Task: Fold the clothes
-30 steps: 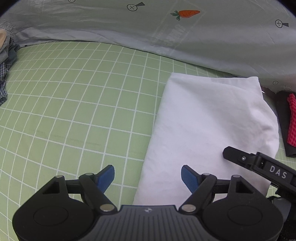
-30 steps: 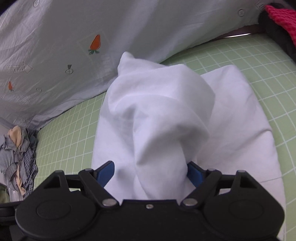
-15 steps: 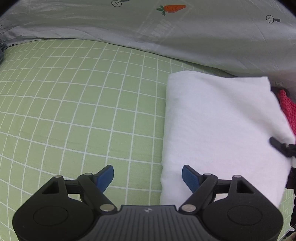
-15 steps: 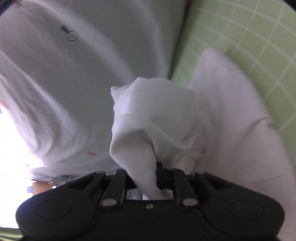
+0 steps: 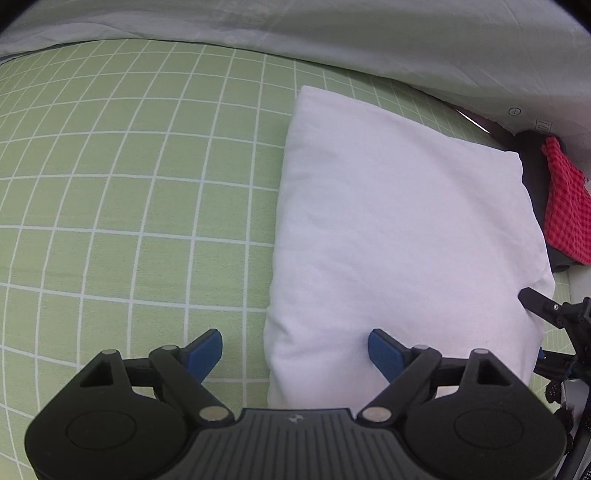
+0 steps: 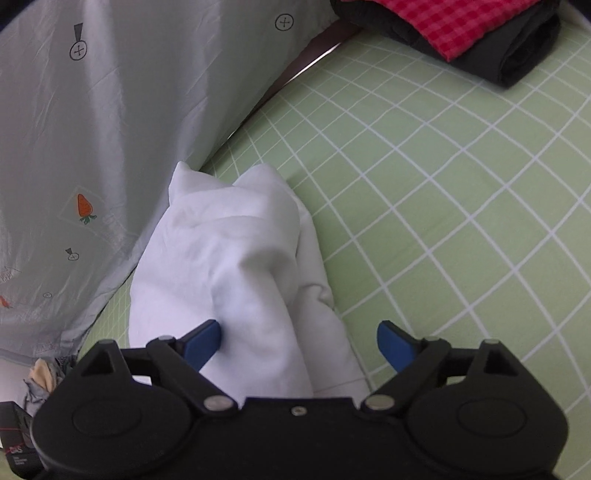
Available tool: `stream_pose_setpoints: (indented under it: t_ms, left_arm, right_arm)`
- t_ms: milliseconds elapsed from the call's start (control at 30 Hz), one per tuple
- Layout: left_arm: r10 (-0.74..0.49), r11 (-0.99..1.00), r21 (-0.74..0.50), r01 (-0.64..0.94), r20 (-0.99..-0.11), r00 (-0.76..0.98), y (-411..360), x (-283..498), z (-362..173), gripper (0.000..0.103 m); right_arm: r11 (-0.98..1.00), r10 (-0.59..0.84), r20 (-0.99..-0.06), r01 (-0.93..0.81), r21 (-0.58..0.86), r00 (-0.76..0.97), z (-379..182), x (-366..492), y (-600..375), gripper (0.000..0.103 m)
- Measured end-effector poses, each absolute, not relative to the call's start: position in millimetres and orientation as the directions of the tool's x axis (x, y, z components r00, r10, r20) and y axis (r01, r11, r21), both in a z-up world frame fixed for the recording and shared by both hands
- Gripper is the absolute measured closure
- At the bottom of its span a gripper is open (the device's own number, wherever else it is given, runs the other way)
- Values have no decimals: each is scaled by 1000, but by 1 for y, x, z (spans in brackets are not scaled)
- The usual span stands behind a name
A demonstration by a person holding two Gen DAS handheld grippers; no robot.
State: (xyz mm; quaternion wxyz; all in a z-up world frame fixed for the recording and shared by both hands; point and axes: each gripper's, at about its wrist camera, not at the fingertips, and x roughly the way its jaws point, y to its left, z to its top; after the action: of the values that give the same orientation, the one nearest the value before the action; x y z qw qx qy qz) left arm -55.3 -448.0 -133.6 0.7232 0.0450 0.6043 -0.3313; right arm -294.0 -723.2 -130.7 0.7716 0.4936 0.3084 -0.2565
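The folded white cloth garment (image 5: 399, 236) lay flat on the light green sheet with a white grid pattern (image 5: 129, 192), a neat rectangle in the left wrist view, its long left edge running from near to far. The left gripper (image 5: 295, 345) hovered over the garment's near-left corner with its blue-tipped fingers (image 5: 205, 349) spread wide apart, holding nothing; the left finger sat over bare green sheet, the right finger over white cloth. In the right wrist view the same white garment (image 6: 236, 266) appeared bunched and layered, with two small peaks at its far end and a rolled fold along its right side. The right gripper (image 6: 299, 341) was also wide open, blue fingers (image 6: 201, 339) on either side of the cloth's near end: the left finger was right against the fabric, and the right finger was clear of it over green sheet. Nothing was clamped. A pale grey sheet printed with small carrots and crossed circles (image 6: 92, 129) ran along the far side and left of the garment, close to its far corner. A red checked cloth (image 6: 454, 22) lay on top of a folded black garment (image 6: 517, 55) at far right, well apart from the white one in the right wrist view. The tip of the right gripper showed at the right edge of the left wrist view, touching or just beside the garment's near-right corner. A crumpled pile of clothes (image 6: 44, 373) showed at near left, mostly hidden.
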Motion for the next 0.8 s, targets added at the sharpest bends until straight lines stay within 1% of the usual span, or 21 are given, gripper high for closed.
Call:
stream_pose_setpoints:
  t_ms: [67,100,133,167,200,233,267,300,333,367,400,433,467,567,733,800]
  left_arm:
    - [-462,770,-392,503,-887,16,-447,-51,-137,16]
    - [-481,768,-424,479,-876,-4,-446,-49,-140,18]
    - [-497,765,-448,462,-867,-18,-445,-48,-142,24]
    - [-515,759,-471,450,-857,-29,-443,-47,-144,28]
    - [-529,749,-486,450,-848,-34,-444,-47,-145,38]
    - [-543,737,-496,458,-839,-36,-443,-48,-144,51]
    - [-546,734,-489,471,-838,-18,-443,-52,-139,58]
    - [-550,731,-481,484,-835,1,-443,-55,-135,71]
    - [-553,728,-473,496,-833,19,-442,-59,-131,80]
    - [-564,720,-467,513,-825,40,-440,-64,-124,85]
    - [-574,712,-461,530,-817,61,-437,-68,-118,92]
    - [-584,704,-454,546,-808,81,-435,-73,-111,96]
    - [-600,696,-464,548,-795,89,-429,-77,-104,96]
    - [-638,662,-474,580,-762,105,-413,-91,-85,97]
    - [-700,585,-497,642,-709,89,-395,-125,-57,97]
    - [-723,537,-504,676,-688,61,-407,-141,-47,97]
  right_arm:
    - [365,-93,-728,704,609,679,-137,-286,-720,6]
    - [368,-96,-731,706,605,676,-140,-282,-719,4]
    - [370,-93,-726,701,610,682,-142,-278,-717,3]
    - [371,-88,-717,690,621,692,-143,-274,-715,2]
    - [372,-83,-707,680,632,702,-145,-270,-713,12]
    - [358,-75,-705,679,641,706,-146,-267,-711,17]
    - [348,-72,-705,680,646,706,-145,-264,-709,29]
    - [353,-72,-699,674,649,711,-142,-262,-706,52]
    - [362,-81,-688,665,653,721,-136,-264,-701,57]
    - [370,-95,-675,656,658,731,-130,-267,-696,66]
    - [379,-109,-662,647,662,741,-123,-271,-691,71]
    - [378,-120,-648,638,671,752,-117,-275,-686,73]
    - [372,-130,-632,629,683,764,-111,-281,-681,75]
    - [367,-164,-603,616,697,781,-93,-303,-662,77]
    - [321,-232,-582,626,711,779,-68,-357,-634,77]
    - [298,-271,-580,640,709,769,-55,-385,-624,77]
